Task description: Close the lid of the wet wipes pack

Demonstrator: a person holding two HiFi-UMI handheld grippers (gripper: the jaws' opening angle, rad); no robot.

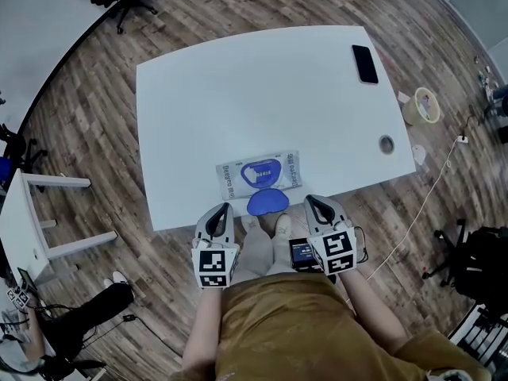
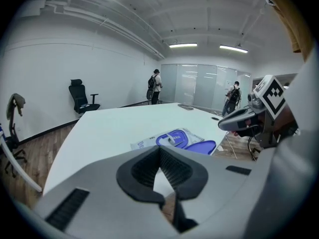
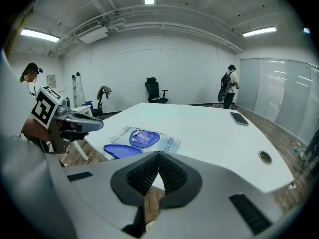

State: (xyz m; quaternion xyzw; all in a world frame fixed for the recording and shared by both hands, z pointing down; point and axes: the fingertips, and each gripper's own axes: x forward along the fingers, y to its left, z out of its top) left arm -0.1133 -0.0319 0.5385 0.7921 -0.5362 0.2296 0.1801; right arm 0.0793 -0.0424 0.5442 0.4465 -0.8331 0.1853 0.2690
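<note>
White table (image 1: 238,78), mostly bare; phone (image 1: 365,63) at the far right corner, well clear of the work. Left gripper (image 1: 220,214) and right gripper (image 1: 316,207) are held low, off the table's near edge at the person's waist. This reads as a ready stance, task not begun. Both sets of jaws are closed tip to tip with nothing between them. Wet wipes pack (image 1: 259,173) lies flat near the near edge, ahead of and between the two grippers, touching neither. Its blue lid (image 1: 267,202) is folded open toward the person, resting at the table edge, closest to the jaws. It probably needs flipping away and pressing down.
</note>
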